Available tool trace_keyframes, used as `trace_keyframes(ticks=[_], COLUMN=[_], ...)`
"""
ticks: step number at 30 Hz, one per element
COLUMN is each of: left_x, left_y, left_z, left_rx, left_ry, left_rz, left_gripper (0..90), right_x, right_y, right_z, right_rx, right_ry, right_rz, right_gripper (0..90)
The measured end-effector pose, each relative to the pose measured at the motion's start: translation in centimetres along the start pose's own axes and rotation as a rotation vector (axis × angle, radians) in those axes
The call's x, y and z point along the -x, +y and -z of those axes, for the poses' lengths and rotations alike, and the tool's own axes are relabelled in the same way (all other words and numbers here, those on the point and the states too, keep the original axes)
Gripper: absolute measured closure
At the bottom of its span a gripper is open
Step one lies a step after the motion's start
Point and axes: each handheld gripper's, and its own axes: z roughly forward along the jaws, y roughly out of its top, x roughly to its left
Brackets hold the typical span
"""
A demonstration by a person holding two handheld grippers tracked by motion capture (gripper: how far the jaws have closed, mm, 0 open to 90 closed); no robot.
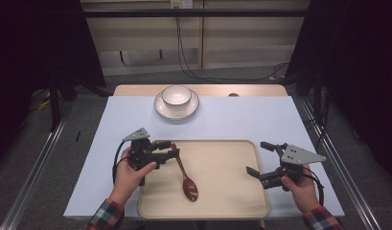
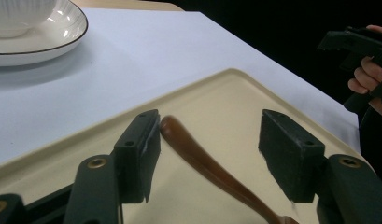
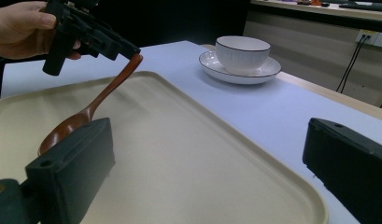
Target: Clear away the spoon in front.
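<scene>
Brown wood catches our eye first: the spoon [image 1: 185, 176] lies on the beige tray [image 1: 232, 191], in its left part, bowl toward the near edge and handle running to the far left. In the right gripper view its handle end tilts up off the tray while its bowl rests down.

Starting at the left, we hold the left gripper [image 1: 170, 148] over the tray's far-left corner, our left hand [image 1: 131, 170] wrapped round its body. In the left gripper view its jaws stand about half apart with the spoon's handle tip between them; the tip sits just against the inner face of one jaw, and the other jaw is well clear of it, so the handle is not clamped.

Farther off, past the tray's far edge and a little left of the table's middle, a white bowl [image 1: 177, 95] sits on a white plate [image 1: 177, 109] with a dark rim, on the pale blue table cover [image 1: 260, 120].

At the right, our right hand [image 1: 301, 189] holds the right gripper [image 1: 260, 158] at the tray's right edge. Its jaws gape wide, with nothing between them, and they point left across the tray toward the spoon, well apart from it.
</scene>
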Motion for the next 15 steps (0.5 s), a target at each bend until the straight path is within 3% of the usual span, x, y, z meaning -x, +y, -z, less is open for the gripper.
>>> trace_keyframes(ticks=[5, 10, 15], left_x=[-0.3, -0.8, -1.1], left_y=[0.1, 0.4, 0.7], left_z=[0.1, 0.5, 1.1], left_rx=[0.014, 0.044, 0.069], left_ry=[0.015, 0.037, 0.063], left_rz=[0.003, 0.005, -0.03], left_gripper=[31.3, 25.7, 21.7], right_x=[0.0, -0.1, -0.2], right_y=[0.0, 0.0, 0.0], right_z=[0.2, 0.2, 0.5], right_rx=[-0.003, -0.008, -0.009], right_ry=[-0.024, -0.016, -0.009], right_rz=[0.007, 0.01, 0.012], right_gripper=[1.7, 1.7, 1.7])
